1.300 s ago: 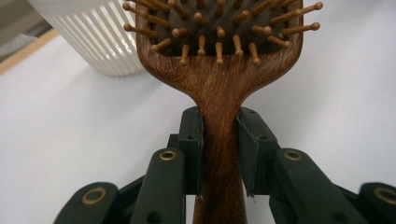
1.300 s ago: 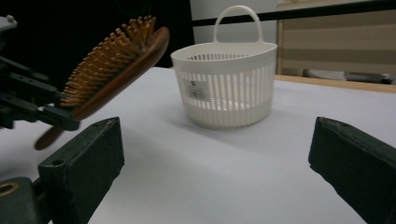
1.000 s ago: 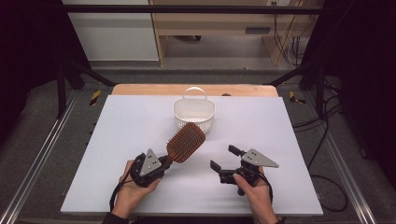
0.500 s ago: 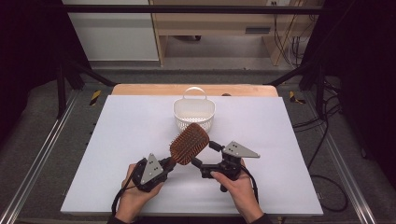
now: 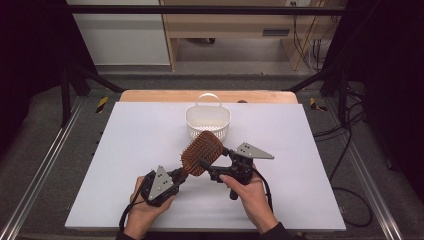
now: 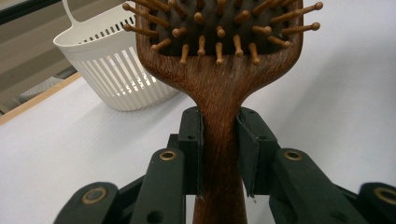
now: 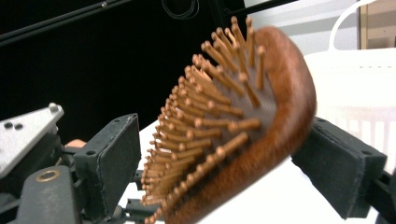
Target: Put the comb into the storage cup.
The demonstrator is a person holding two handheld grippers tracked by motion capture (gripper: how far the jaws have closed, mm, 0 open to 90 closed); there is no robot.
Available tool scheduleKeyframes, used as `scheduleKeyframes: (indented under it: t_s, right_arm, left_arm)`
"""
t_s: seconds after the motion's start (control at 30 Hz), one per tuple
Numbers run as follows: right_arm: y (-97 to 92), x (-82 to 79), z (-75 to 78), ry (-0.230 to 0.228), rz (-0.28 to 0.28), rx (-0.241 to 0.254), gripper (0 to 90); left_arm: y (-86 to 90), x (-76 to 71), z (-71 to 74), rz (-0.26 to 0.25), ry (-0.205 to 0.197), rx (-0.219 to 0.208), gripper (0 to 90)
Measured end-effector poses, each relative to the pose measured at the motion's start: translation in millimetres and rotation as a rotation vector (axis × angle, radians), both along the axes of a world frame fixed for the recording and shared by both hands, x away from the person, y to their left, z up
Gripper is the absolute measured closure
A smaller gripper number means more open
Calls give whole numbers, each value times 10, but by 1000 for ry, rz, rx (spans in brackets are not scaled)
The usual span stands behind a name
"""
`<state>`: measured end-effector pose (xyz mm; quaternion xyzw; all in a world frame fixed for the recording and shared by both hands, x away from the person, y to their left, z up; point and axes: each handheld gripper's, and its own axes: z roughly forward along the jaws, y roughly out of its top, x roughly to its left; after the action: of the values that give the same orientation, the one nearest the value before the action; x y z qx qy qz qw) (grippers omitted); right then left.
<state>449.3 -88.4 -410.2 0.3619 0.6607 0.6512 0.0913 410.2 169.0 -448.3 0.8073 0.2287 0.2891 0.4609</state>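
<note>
Wooden hairbrush (image 5: 202, 153) clamped in left gripper (image 5: 176, 176); right gripper (image 5: 212, 164) jaws closing around it, no lettering.

Left claw (image 5: 176, 176), lower centre-left of the high view, is clamped, jaws pointing up-right. Right claw (image 5: 214, 162), centre, has just been closing, pads not yet pressing.

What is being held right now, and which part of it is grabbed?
The left gripper holds the wooden hairbrush by its handle. The right gripper has been closing around the brush head, not yet pressing it.
</note>
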Motion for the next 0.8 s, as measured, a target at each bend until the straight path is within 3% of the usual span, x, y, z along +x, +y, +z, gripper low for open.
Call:
scheduleKeyframes:
  t_s: [0.47, 0.8]
  right_arm:
    - [58, 108, 139, 42, 19, 47, 251]
    - [52, 150, 148, 79, 36, 101, 347]
  left_arm:
    - [9, -18, 15, 6, -29, -18, 723]
    - [32, -10, -5, 11, -17, -42, 723]
